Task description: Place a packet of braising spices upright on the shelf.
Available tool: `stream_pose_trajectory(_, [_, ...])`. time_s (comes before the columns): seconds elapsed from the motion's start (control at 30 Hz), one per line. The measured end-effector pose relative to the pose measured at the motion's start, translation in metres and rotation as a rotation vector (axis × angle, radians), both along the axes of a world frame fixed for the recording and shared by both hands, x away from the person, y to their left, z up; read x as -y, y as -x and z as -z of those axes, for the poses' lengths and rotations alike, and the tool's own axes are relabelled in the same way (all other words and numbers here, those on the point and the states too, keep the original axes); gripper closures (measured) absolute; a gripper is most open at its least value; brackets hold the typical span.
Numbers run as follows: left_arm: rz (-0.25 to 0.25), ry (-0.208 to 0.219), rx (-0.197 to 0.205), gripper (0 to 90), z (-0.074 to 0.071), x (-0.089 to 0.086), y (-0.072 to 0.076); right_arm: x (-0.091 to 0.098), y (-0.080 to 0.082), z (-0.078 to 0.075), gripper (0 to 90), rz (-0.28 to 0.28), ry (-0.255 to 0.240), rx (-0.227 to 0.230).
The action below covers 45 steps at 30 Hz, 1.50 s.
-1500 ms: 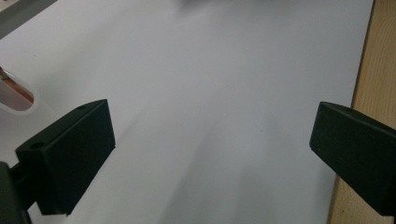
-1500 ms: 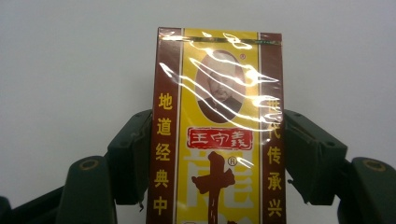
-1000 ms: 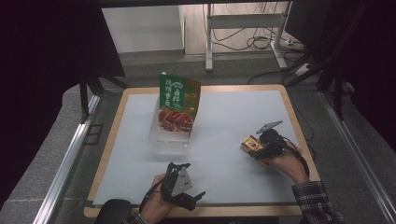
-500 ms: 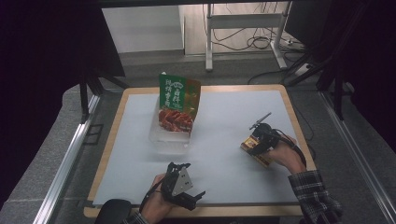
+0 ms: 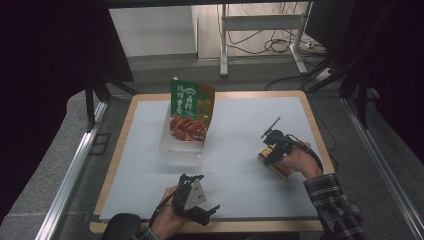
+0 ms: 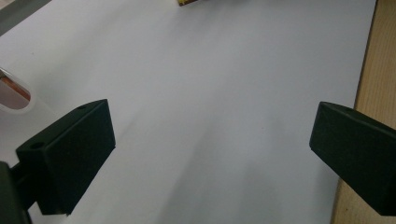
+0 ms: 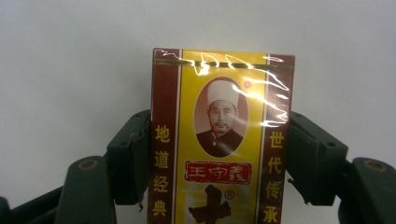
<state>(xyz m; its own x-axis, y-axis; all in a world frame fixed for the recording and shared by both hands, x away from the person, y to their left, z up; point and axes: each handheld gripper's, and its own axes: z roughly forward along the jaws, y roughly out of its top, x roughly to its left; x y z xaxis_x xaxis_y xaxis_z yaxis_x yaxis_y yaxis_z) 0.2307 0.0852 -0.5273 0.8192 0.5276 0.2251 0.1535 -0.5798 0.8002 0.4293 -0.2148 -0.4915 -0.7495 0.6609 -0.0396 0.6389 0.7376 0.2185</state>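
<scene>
1. Jaws of the right gripper [image 7: 219, 154] have just been closing and now flank a red-and-yellow box [image 7: 219, 140] on both long sides, seemingly to lift it off the table [image 5: 240, 165] near its right edge.
2. Jaws of the left gripper [image 6: 210, 154] stand released over bare table at the near edge, probably waiting.
3. Count: one box, one green pouch [image 5: 190, 110] standing in one clear tub [image 5: 181, 152] toward the far edge.

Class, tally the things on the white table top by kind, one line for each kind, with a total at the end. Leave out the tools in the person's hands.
Green food pouch: 1
Clear plastic tray under the pouch: 1
Yellow and dark red box: 1
Total: 3
</scene>
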Motion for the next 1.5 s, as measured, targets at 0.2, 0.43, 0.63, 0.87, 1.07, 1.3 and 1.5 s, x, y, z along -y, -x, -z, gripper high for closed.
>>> stream_pose_trajectory(0.2, [-0.003,0.004,0.004,0.0,0.0,0.0,0.0,0.004,0.003,-0.007,31.8,0.008,-0.031,0.036])
stream_pose_trajectory(0.43, [-0.006,0.009,0.009,0.0,-0.001,-0.001,0.0,0.011,0.01,-0.019,31.9,0.012,-0.1,0.103])
stream_pose_trajectory(0.63, [-0.007,0.013,0.009,0.0,-0.002,-0.001,0.001,0.017,0.018,-0.027,32.0,0.014,-0.161,0.154])
stream_pose_trajectory(0.87, [-0.007,0.013,0.01,0.0,-0.002,-0.001,0.001,0.023,0.023,-0.035,32.0,0.016,-0.237,0.212])
stream_pose_trajectory(1.07, [-0.013,0.015,0.009,0.0,-0.002,-0.002,0.001,0.021,0.028,-0.043,32.0,-0.001,-0.306,0.258])
stream_pose_trajectory(1.3, [-0.029,0.034,0.002,0.0,-0.004,-0.006,0.0,0.013,0.03,-0.05,32.0,-0.021,-0.371,0.3])
stream_pose_trajectory(1.5, [-0.036,0.042,-0.002,0.0,-0.005,-0.009,0.0,0.01,0.029,-0.05,32.0,-0.032,-0.429,0.312])
